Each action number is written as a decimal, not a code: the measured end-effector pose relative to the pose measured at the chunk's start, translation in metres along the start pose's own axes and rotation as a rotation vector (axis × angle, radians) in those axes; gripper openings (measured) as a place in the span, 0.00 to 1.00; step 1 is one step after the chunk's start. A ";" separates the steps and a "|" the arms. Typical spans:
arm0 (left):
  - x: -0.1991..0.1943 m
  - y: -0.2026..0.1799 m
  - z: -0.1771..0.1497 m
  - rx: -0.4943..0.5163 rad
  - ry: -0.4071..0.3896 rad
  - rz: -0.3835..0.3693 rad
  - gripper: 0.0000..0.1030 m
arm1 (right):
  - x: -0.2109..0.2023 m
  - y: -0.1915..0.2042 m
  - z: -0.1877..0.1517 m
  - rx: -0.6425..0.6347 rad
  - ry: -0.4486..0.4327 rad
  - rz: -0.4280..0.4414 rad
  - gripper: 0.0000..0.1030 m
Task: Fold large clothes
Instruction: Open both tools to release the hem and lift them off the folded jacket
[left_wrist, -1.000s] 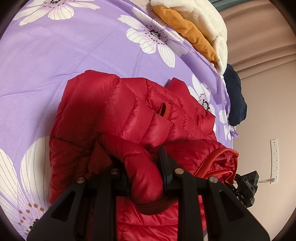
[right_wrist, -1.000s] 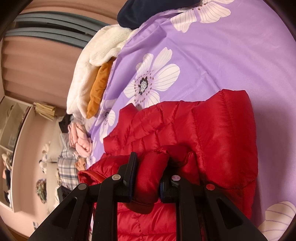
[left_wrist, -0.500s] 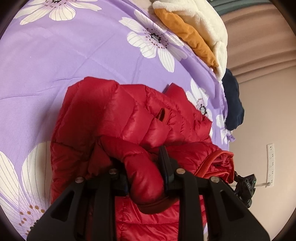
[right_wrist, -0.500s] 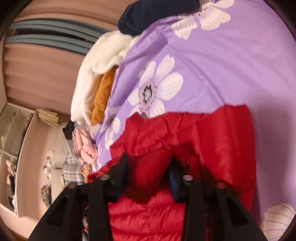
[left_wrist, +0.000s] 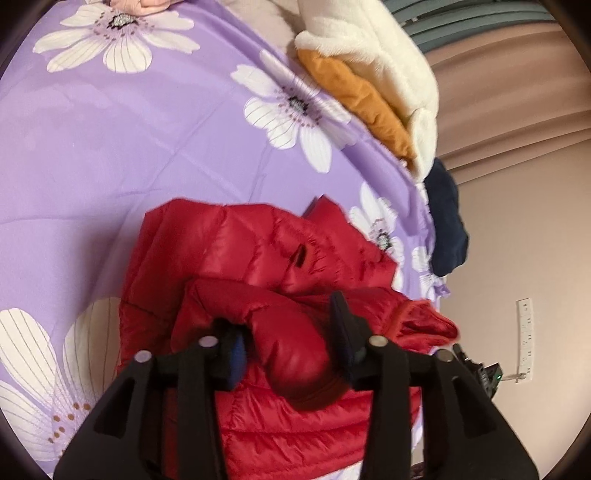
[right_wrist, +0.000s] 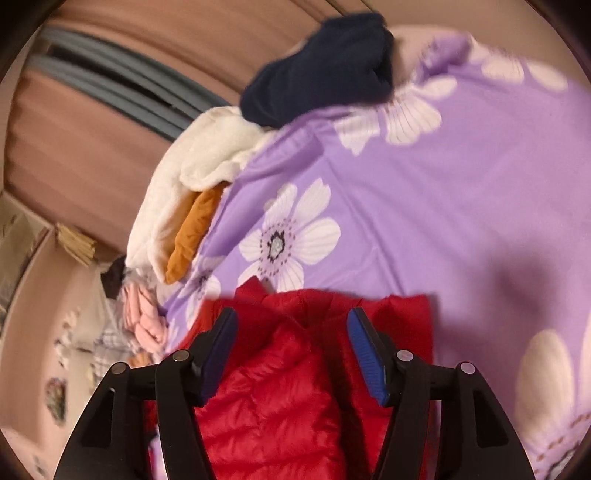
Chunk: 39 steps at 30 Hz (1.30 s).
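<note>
On purple floral bedspread (left_wrist: 110, 155), folded puffy red jacket (left_wrist: 229, 251), both tools opening, released.

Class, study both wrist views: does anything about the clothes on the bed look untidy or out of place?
Yes. The navy garment hangs over the bed's edge, about to slip off. The red puffer jacket lies bunched, not squarely folded, one bulge between the left gripper's opening jaws.
</note>
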<state>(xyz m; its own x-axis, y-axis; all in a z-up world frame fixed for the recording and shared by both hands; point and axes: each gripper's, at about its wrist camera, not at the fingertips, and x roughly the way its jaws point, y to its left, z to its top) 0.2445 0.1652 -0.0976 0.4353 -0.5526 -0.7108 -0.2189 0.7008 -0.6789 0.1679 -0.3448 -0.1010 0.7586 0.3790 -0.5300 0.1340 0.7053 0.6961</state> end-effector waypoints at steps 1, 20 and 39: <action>-0.006 -0.002 0.002 -0.002 -0.009 -0.009 0.53 | -0.003 0.004 0.000 -0.026 -0.008 -0.003 0.60; 0.067 -0.030 -0.039 0.468 -0.034 0.342 0.58 | 0.075 0.053 -0.044 -0.477 0.198 -0.221 0.60; 0.060 -0.037 -0.024 0.427 -0.054 0.289 0.61 | 0.063 0.058 -0.051 -0.523 0.123 -0.308 0.60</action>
<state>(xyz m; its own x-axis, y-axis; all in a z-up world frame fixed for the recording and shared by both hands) 0.2579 0.0949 -0.1195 0.4563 -0.2931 -0.8402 0.0339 0.9492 -0.3127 0.1907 -0.2491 -0.1185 0.6515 0.1554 -0.7426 -0.0186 0.9818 0.1891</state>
